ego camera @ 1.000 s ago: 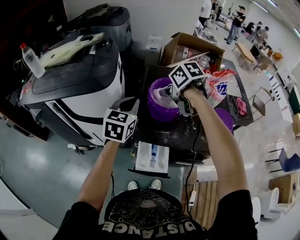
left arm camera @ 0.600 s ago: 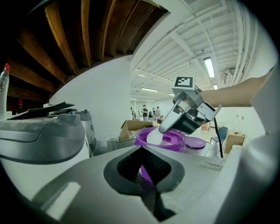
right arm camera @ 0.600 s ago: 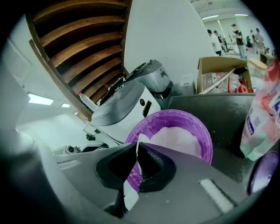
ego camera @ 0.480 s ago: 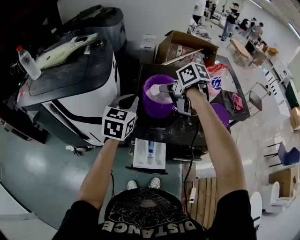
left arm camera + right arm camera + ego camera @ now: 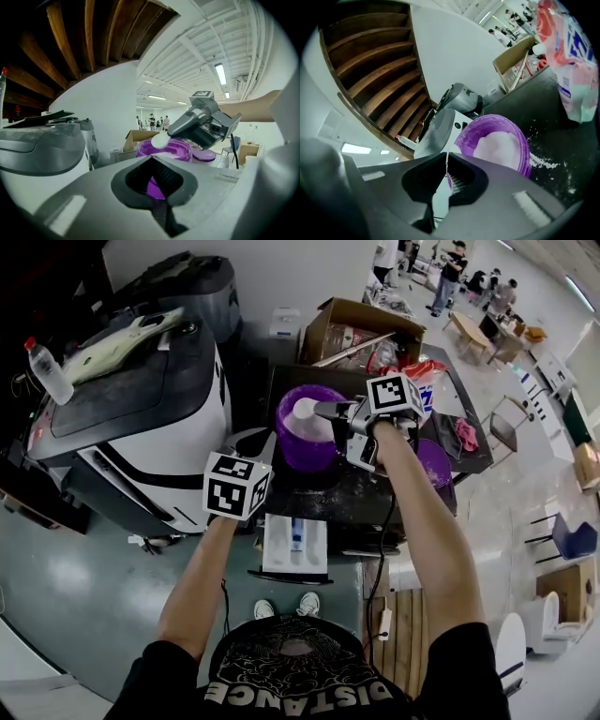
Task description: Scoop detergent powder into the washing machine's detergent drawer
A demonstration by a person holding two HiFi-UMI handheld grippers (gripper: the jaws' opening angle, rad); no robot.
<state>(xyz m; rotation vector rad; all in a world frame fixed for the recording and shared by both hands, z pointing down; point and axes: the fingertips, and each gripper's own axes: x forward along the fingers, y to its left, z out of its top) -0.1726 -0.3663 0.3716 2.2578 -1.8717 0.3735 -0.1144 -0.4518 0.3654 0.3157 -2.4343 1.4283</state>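
A purple bowl (image 5: 295, 448) of white detergent powder (image 5: 499, 143) stands on the dark washing machine top (image 5: 375, 498). My right gripper (image 5: 330, 411) is shut on the handle of a white scoop (image 5: 303, 412), which hangs over the bowl with its round head (image 5: 159, 139) showing beside the rim. The white detergent drawer (image 5: 293, 545) stands pulled out below the top's front edge. My left gripper (image 5: 255, 442) hovers left of the bowl, above the drawer, shut with nothing between its jaws (image 5: 153, 159).
A pink-and-white detergent bag (image 5: 568, 70) lies right of the bowl, with spilled powder (image 5: 543, 161) on the top. A purple lid (image 5: 434, 465) sits to the right. A grey machine (image 5: 122, 418) with a bottle (image 5: 45, 371) stands left; a cardboard box (image 5: 361, 329) sits behind.
My right gripper has lifted the scoop out of the powder and swung it left over the bowl. The left gripper has stayed put.
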